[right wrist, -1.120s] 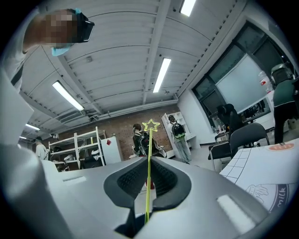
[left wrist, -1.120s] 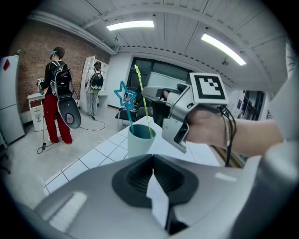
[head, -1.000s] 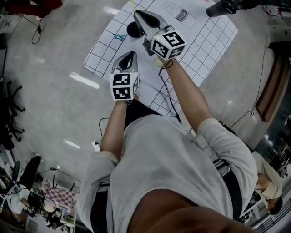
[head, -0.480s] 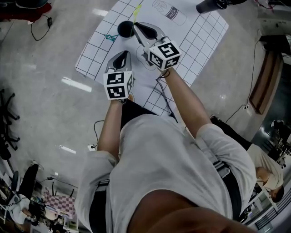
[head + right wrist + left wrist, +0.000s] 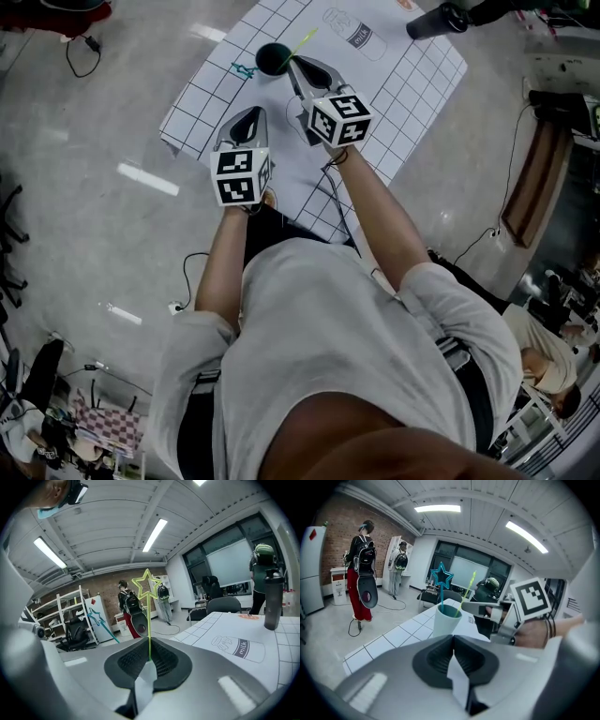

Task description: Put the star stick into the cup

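A teal cup (image 5: 445, 620) (image 5: 273, 58) stands on the gridded mat (image 5: 412, 84) with a blue star stick (image 5: 441, 576) upright in it. My right gripper (image 5: 294, 64) (image 5: 150, 644) is shut on a thin yellow-green star stick (image 5: 146, 584) (image 5: 302, 39), star end up. The left gripper view shows that stick (image 5: 468, 590) slanting just right of the cup, its lower end at the rim, held by the right gripper (image 5: 476, 607). My left gripper (image 5: 253, 114) (image 5: 453, 639) is shut with nothing in it, a little nearer than the cup.
A dark bottle (image 5: 436, 21) (image 5: 273, 599) stands at the mat's far right, beside a printed milk-bottle drawing (image 5: 361, 36) (image 5: 243, 648). Grey floor with cables surrounds the mat. People with backpacks (image 5: 363, 573) stand across the room.
My right gripper has come down with the yellow-green stick, from over the cup to just beside its rim. The left gripper has stayed where it was.
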Demonstrator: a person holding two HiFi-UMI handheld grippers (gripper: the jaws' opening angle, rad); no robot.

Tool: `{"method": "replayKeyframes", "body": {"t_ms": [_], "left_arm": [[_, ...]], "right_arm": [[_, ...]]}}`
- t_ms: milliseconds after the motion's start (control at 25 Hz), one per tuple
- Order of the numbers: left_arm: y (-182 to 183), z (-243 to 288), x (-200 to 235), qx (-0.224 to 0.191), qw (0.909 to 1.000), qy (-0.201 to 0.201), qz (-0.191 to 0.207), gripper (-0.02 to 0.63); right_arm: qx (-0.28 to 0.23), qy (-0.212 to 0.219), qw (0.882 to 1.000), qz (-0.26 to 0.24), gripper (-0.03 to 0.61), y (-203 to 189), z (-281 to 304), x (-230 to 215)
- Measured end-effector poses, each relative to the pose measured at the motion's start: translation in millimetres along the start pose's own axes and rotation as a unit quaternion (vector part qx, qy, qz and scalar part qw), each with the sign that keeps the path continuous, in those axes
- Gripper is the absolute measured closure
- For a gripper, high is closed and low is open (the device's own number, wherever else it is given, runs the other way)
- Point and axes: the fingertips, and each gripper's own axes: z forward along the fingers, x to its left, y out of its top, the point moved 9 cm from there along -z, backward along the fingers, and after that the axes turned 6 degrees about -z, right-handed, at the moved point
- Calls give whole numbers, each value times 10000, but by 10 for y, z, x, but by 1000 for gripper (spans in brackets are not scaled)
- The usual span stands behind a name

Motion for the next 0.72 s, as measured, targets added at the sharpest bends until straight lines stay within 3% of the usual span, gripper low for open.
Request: {"method": "replayKeyframes", "body": {"t_ms": [200,320,480,560,720], "left_arm": [[-28,-119,69,-36,9999,-94,48,611],[-15,-164,44,-23,9998,-166,130,611],[24,-259,-80,-274,9993,-134,195,611],[30,-354,-184,-486,9986,-76,199,611],[38,-599,-392,-982,9947,191,251,611]], "right_arm": [[170,-157,9997,115,478,-93,-92,87],[153,-308,9993,125,473,-98,-241,128],[31,-455,9990,-14,516,-58,-561,206],[-101,-517,9985,-129,576,-14,-786,274],[-405,-459,9974,-368,578,105,-1194,457]]}}
